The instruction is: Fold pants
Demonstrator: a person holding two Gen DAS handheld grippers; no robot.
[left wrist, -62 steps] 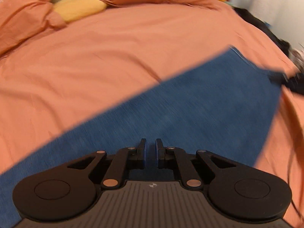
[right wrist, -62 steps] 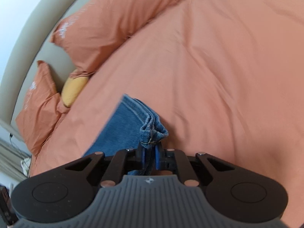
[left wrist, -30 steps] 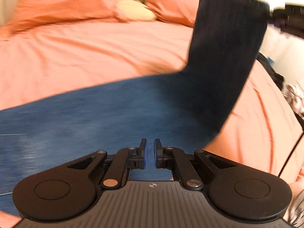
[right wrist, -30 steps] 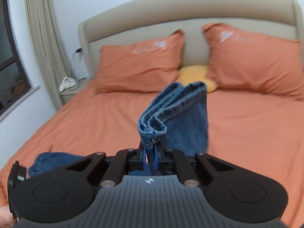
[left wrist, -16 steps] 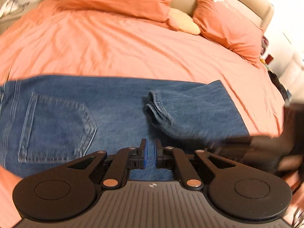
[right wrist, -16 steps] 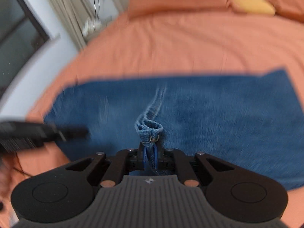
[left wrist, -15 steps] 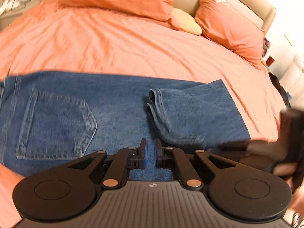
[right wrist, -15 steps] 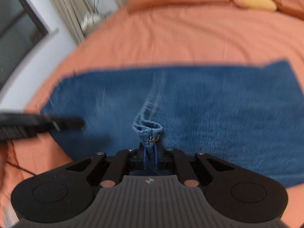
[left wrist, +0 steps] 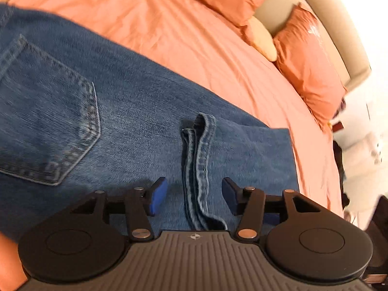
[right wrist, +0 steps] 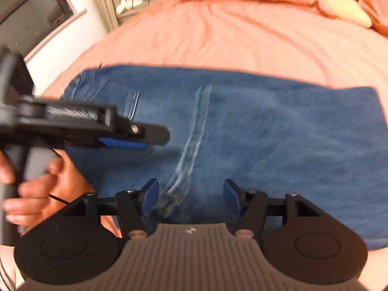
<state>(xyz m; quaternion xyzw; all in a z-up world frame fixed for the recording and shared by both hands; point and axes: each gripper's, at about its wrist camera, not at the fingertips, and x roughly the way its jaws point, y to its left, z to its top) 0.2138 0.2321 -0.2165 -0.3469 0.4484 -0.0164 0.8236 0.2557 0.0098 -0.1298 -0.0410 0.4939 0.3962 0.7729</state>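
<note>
Blue jeans [left wrist: 135, 121] lie flat on the orange bed, the legs folded back over the seat. The leg hems [left wrist: 197, 160] rest across the middle, just right of a back pocket [left wrist: 48, 126]. My left gripper [left wrist: 194, 195] is open and empty, its jaws straddling the hems just above the cloth. In the right wrist view the jeans [right wrist: 266, 133] fill the middle. My right gripper [right wrist: 191, 197] is open and empty over the hem seam [right wrist: 191, 143]. The left gripper [right wrist: 126, 137] shows there from the side, held by a hand.
The orange duvet [left wrist: 194, 29] covers the bed. Orange pillows [left wrist: 308, 72] and a yellow cushion [left wrist: 260, 41] lie at the beige headboard [left wrist: 339, 24]. A window [right wrist: 31, 7], curtain and nightstand [right wrist: 131, 2] stand left of the bed.
My right gripper carried the leg hems over the seat, laid them down and opened. My left gripper has also opened and shifted over the hems.
</note>
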